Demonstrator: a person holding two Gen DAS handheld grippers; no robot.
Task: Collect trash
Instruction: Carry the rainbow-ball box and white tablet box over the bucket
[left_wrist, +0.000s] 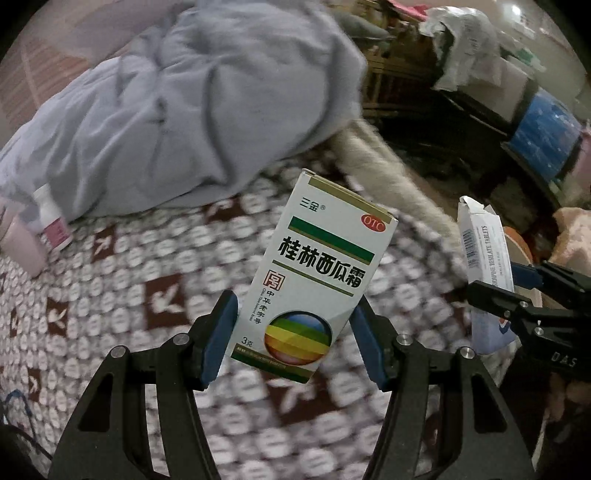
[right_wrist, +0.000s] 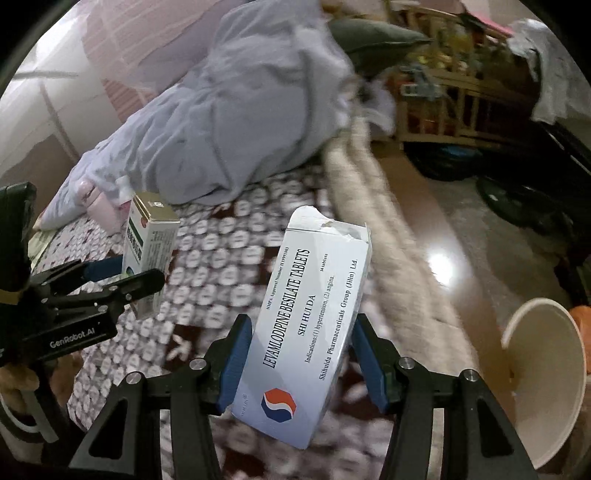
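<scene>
Both grippers' jaws clamped, side by side

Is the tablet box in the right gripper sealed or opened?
Opened: the tablet box in the right gripper has a torn, ragged top flap.

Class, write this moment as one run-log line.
left gripper: shut on green-striped box | right gripper: shut on torn tablet box | both above patterned bedspread | paper tub at right

Home bedroom: bed (left_wrist: 147, 295) with rabbit-patterned sheet filled lower left; crumpled grey duvet (left_wrist: 192, 110) lay upper left; cluttered wooden shelf (right_wrist: 443, 96) stood upper right; glossy floor (right_wrist: 461, 240) ran along right.
</scene>
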